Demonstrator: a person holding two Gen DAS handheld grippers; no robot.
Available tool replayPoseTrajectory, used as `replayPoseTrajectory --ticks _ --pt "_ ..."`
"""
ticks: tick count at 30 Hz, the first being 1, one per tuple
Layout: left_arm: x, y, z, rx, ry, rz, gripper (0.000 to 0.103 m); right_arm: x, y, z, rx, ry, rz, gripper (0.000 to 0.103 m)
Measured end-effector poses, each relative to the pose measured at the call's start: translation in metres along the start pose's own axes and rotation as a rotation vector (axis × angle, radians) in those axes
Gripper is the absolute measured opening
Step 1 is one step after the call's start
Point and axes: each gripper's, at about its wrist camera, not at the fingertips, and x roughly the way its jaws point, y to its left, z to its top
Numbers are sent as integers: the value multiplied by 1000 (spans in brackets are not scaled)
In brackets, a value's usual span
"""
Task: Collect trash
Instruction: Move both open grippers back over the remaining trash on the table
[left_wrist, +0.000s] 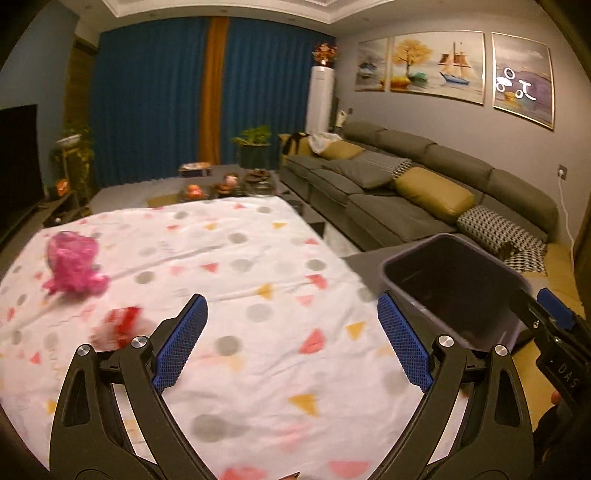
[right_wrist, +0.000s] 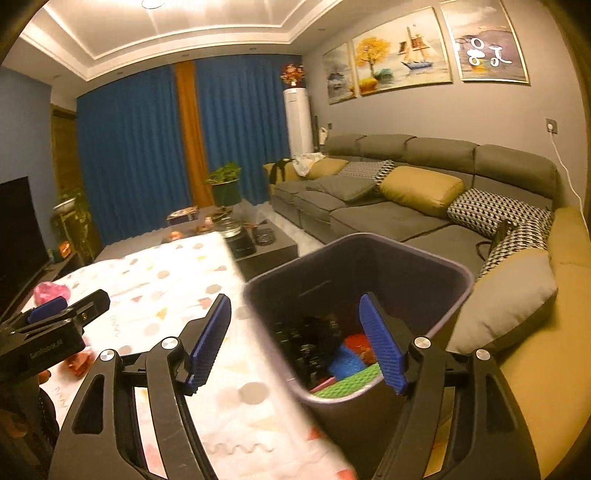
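Two grippers in view, both spread wide, both empty.

Patterned cloth (left_wrist: 258, 295) covers the table, white with grey dots and coloured triangles. Grey sofa (left_wrist: 388, 184) with mustard cushions runs along the wall behind, blue curtains (left_wrist: 147, 110) at the far end of the room.

Dark trash bin (right_wrist: 369, 280) stands off the table's right edge, next to the sofa seat. Right wrist view looks down into it: coloured scraps at the bottom, blue (right_wrist: 345, 363), green (right_wrist: 351, 384) and red (right_wrist: 356, 339), plus a dark crumpled mass (right_wrist: 314, 339).

Right gripper (right_wrist: 295, 343) is held above the bin's near rim. Its right finger shows against the bin's interior, its left finger over the cloth at the table edge. Nothing between the pads; contact with the rim cannot be told.

Left gripper (left_wrist: 291, 343) is held over the cloth, pointing toward the far end of the table, jaws wide apart and nothing gripped. The bin sits just right of its right finger.

Trash left on the cloth: pink crinkled wrapper (left_wrist: 74, 266), well ahead and to the left of the left gripper; red and white wrapper (left_wrist: 120, 326), just beside its left finger, apart from it. Both blurred.
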Motion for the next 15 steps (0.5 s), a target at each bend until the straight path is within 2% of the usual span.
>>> replayPoseTrajectory --ticks 7,15 --pt "-24 67 -17 -66 5 104 92 1 58 -14 -58 45 115 71" --pt "-55 172 -39 -198 14 276 92 9 146 -27 -154 92 266 71"
